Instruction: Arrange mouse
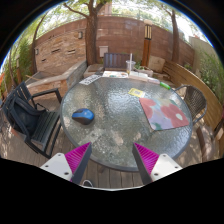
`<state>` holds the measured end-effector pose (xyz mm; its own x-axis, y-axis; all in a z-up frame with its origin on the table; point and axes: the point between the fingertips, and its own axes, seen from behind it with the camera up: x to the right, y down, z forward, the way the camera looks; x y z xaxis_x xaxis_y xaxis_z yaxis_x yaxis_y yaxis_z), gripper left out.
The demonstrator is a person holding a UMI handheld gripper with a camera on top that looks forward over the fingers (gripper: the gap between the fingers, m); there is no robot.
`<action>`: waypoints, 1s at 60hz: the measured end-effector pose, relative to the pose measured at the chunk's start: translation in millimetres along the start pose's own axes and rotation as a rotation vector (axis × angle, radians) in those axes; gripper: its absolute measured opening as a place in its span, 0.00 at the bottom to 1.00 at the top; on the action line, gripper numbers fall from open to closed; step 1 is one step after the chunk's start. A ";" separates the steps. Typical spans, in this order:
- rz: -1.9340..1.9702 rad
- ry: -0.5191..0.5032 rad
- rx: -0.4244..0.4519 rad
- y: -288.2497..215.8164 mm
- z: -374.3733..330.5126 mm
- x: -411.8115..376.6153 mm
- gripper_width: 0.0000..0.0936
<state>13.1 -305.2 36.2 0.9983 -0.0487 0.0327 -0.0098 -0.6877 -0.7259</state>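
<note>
A dark blue mouse (83,115) lies on the left part of a round glass table (115,125). A red patterned mat (164,111) lies on the table's right side. My gripper (112,160) is held above the wooden deck at the table's near edge, well short of the mouse. Its two fingers, with magenta pads (76,158), stand wide apart with nothing between them. The mouse is beyond the left finger, slightly to its right.
A yellow note (137,92) and a green item (165,86) lie on the far part of the table. Dark patio chairs (32,112) stand at the left, another chair (196,100) at the right. A brick wall (70,40) and trees stand behind.
</note>
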 end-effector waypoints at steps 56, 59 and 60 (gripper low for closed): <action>-0.105 -0.130 -0.001 -103.5 179.5 -110.8 0.38; -0.101 -0.140 0.010 -110.5 174.3 -113.3 0.38; -0.101 -0.146 0.016 -114.4 169.8 -113.8 0.37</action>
<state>-89.5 -98.0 -1.1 0.9919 0.1265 0.0071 0.0909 -0.6723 -0.7347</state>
